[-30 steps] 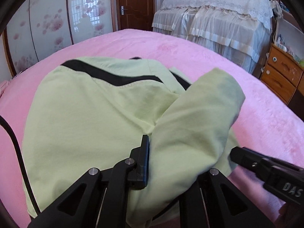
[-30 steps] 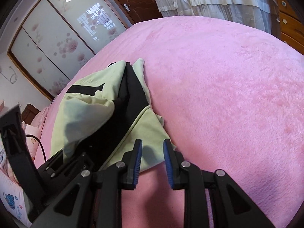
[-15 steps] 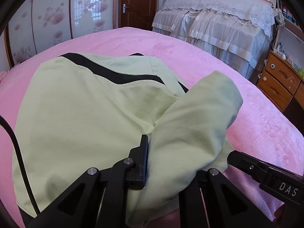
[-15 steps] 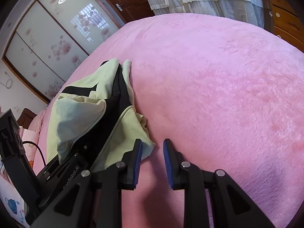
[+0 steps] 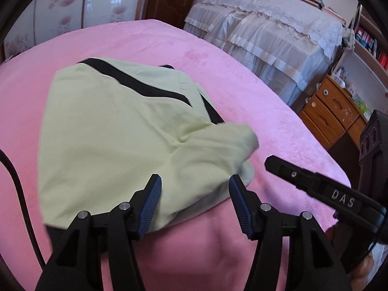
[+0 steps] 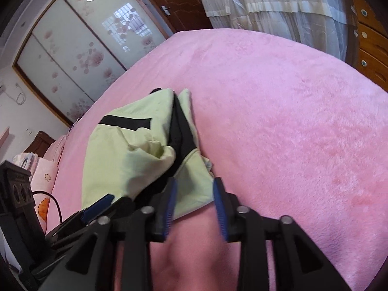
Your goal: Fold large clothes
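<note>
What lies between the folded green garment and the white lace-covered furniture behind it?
Only bare pink blanket lies between the green garment and the lace-covered furniture; the left wrist view shows it.

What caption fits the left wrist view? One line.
Open left gripper above a folded pale green garment with black stripes on a pink plush bedspread.

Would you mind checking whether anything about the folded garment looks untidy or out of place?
The green garment is not folded flat: one loose flap lies bunched and rumpled on its near corner, with black lining showing along that edge.
</note>
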Tool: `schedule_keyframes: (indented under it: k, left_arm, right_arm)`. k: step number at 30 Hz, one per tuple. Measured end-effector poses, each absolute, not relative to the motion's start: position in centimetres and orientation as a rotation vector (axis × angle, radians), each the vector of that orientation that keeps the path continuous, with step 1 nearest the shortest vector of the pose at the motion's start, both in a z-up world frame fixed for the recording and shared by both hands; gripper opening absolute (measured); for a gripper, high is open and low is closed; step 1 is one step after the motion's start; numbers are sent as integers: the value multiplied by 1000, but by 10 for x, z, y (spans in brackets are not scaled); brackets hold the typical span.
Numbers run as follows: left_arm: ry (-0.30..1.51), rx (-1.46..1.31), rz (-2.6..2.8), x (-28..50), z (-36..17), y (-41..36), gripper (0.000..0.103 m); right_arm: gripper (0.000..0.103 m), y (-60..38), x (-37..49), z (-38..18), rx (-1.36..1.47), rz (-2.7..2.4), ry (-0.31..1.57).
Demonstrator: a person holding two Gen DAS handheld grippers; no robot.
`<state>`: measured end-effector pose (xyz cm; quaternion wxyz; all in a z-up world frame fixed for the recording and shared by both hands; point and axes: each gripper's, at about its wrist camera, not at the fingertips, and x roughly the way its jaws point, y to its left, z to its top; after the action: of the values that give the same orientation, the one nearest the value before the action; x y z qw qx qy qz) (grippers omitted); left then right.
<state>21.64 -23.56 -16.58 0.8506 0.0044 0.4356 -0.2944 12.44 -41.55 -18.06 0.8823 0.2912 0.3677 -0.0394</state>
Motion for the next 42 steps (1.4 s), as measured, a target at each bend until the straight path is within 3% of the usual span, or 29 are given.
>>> schedule_keyframes:
  k: [8, 17, 18, 19, 24, 31, 35, 37, 39, 42]
  left_arm:
    - [932, -53, -390, 231, -154, -140, 57]
    - [1035, -130, -279, 261, -196, -89, 57]
    - [1035, -145, -287, 262, -198, -88, 57]
    - [1035, -150, -292, 264, -199, -89, 57]
    - [1018, -105, -349, 258, -193, -106, 57]
    - [1003, -7, -327, 246, -215, -129, 53]
    - [1011, -22, -339, 245, -210, -123, 53]
    - [1038, -27, -345, 248, -203, -124, 53]
    - [1044, -15, -367, 249, -188, -122, 53]
    - [989, -5, -399, 254, -153, -120, 53]
  right_arm:
    - [54, -397, 150, -154, 449, -14, 783]
    - [54, -397, 211, -202, 511, 109, 986]
    - [38, -398, 214, -205, 520, 121, 994]
    - [15, -399, 215, -206, 527, 142, 999]
    - [11, -404, 176, -167, 432, 90, 819]
    - [11, -411, 177, -229, 441, -3, 930]
    - [18, -398, 177, -220, 352, -51, 933]
    - [30, -392, 177, -211, 307, -61, 949]
    - [36, -392, 177, -194, 277, -66, 948]
    - [38, -390, 179, -160, 251, -50, 879]
